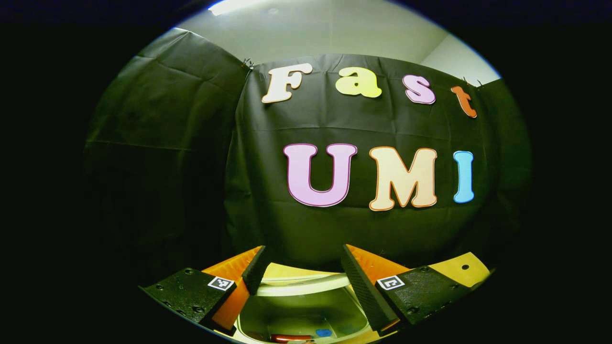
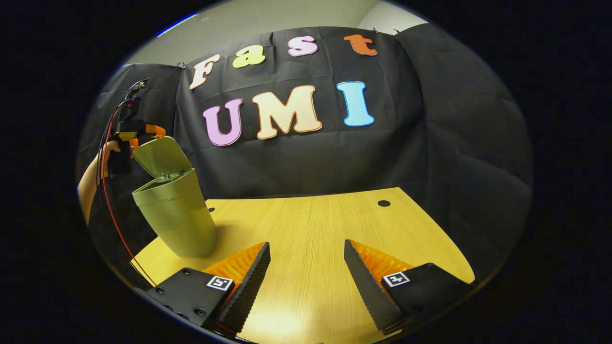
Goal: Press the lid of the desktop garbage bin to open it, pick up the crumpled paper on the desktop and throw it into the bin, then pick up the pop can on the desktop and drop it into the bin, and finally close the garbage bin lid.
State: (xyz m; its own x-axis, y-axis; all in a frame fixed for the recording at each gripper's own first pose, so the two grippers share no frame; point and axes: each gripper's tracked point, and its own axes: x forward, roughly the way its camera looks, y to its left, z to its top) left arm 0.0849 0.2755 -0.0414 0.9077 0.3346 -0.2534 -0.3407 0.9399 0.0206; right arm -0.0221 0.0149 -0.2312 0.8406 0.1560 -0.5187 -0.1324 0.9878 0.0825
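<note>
The garbage bin (image 2: pixel 174 215) stands upright at the far left of the bench (image 2: pixel 311 224), and its lid (image 2: pixel 160 155) is swung up and tilted back on the hinge at its far edge. In the right gripper view the left gripper (image 2: pixel 138 130) hangs just above and behind that raised lid, held by a hand (image 2: pixel 112 150), with a red cable trailing down beside the bin.

In the left gripper view the left gripper (image 1: pixel 306 277) looks down past its own spread jaws into the open mouth of the bin (image 1: pixel 306 286); a red object (image 1: pixel 291 338) lies at the bottom, most likely the pop can, and a small blue patch near it cannot be made out. The crumpled paper cannot be picked out inside.

The right gripper (image 2: pixel 306 267) hovers low over bare bench at the near side, jaws spread and holding nothing, well apart from the bin, which lies to its left and farther off.

Judging by the bare bench and what lies in the bin, the drops look done, leaving the lid to close. That move turns on the lid: it stands just below and in front of the left jaws, so the left hand is much the nearer. A push from above and behind, forward and down over the hinge, should seat it.
</note>
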